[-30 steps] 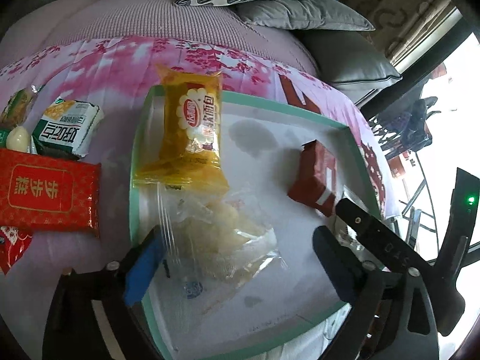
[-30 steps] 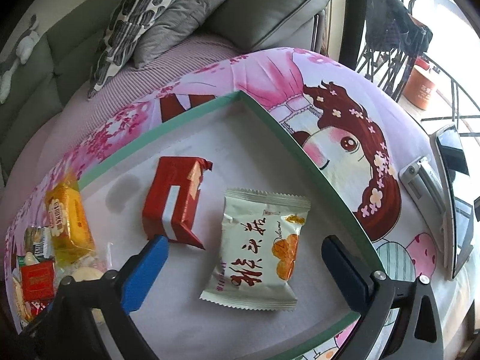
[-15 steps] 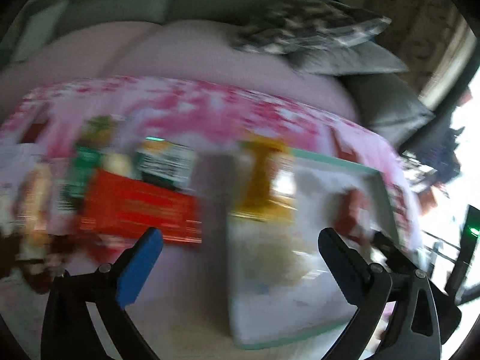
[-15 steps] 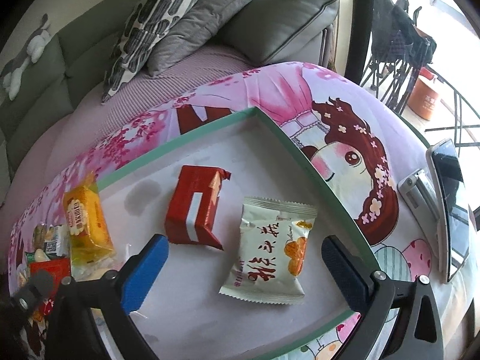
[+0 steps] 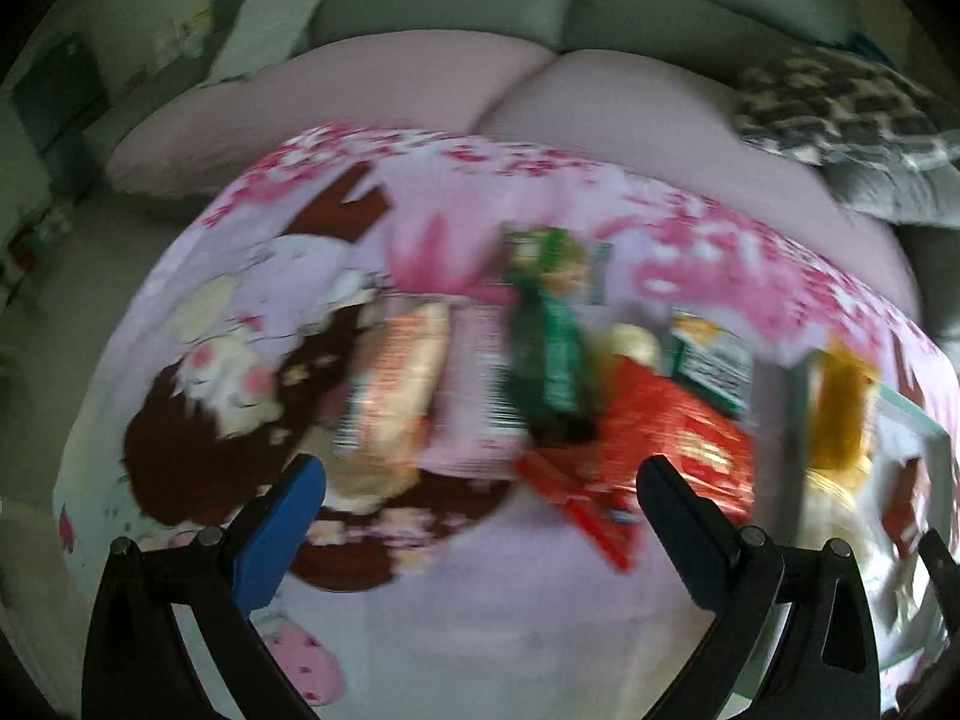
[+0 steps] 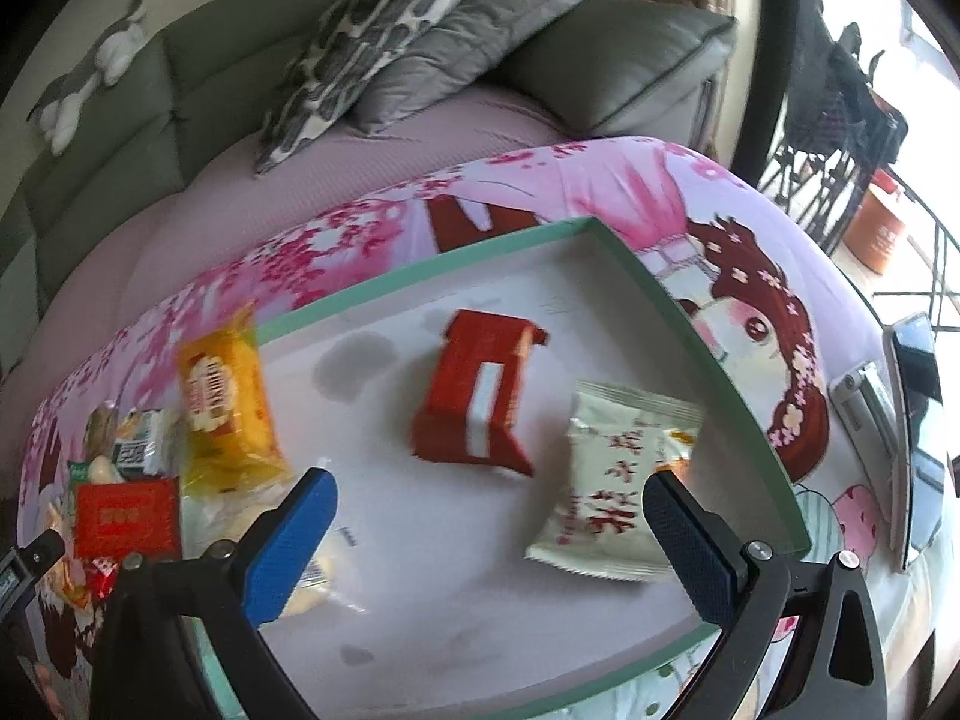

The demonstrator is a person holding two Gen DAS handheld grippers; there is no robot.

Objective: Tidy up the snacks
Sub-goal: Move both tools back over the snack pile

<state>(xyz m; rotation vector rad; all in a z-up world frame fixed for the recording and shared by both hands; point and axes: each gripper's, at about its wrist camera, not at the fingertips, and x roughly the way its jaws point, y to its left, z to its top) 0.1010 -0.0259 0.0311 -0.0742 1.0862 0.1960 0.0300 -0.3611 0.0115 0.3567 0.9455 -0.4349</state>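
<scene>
Both grippers point(image 5: 480, 480) point(image 6: 489, 501) wide open — seemingly empty

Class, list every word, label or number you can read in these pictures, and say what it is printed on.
Nothing reads cleanly.
white packet: red Chinese characters, too blurred to quote.
yellow packet: oval logo, lettering blurred.
flat red packet: gold print, too small.
Left wrist view: all motion-blurred.

From my seat I can make out red Chinese characters on the white snack packet point(image 6: 618, 492) in the tray, but motion blur keeps me from reading them. The yellow packet point(image 6: 225, 408) and the red packet point(image 6: 126, 516) carry print, too smeared to read.
</scene>
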